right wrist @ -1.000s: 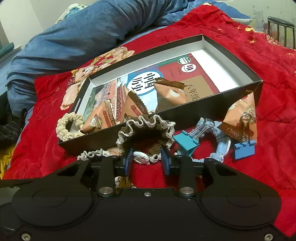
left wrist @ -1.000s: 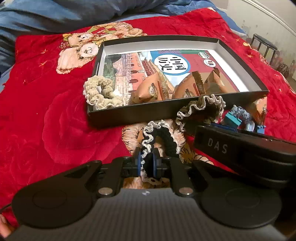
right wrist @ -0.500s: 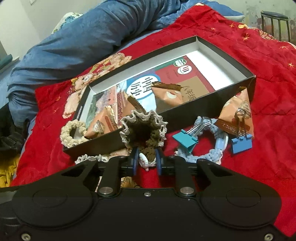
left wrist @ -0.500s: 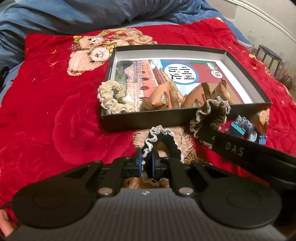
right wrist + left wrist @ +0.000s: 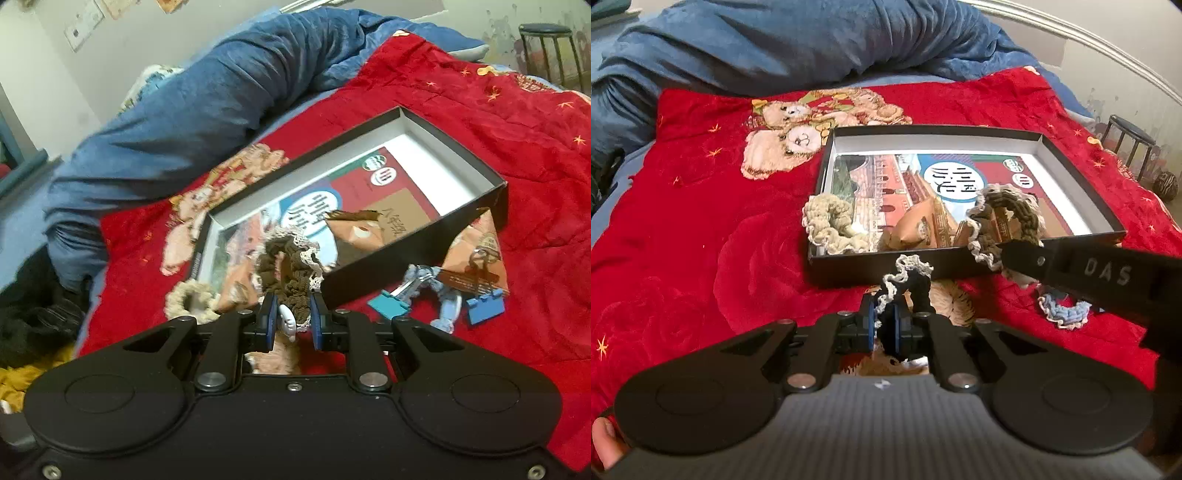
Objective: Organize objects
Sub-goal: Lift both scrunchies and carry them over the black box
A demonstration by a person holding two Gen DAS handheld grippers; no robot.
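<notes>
A black box [image 5: 886,267] [image 5: 495,192] lies on the red blanket, with a book, snack packets [image 5: 923,229] and a beige scrunchie [image 5: 831,221] inside. My left gripper [image 5: 882,325] is shut on a black scrunchie with white trim [image 5: 912,280], lifted just in front of the box's near wall. My right gripper [image 5: 291,321] is shut on a brown scrunchie with white trim [image 5: 291,269] and holds it over the box's near edge; it also shows in the left wrist view [image 5: 1008,218].
A blue scrunchie [image 5: 1063,314] [image 5: 447,306], two blue binder clips [image 5: 391,304] [image 5: 485,306] and a snack packet [image 5: 476,258] lie on the blanket right of the box. A blue duvet [image 5: 775,48] is bunched behind. A stool [image 5: 1130,140] stands far right.
Both grippers have risen with their scrunchies. The right gripper closed on the brown scrunchie and carried it up over the box's near wall.
</notes>
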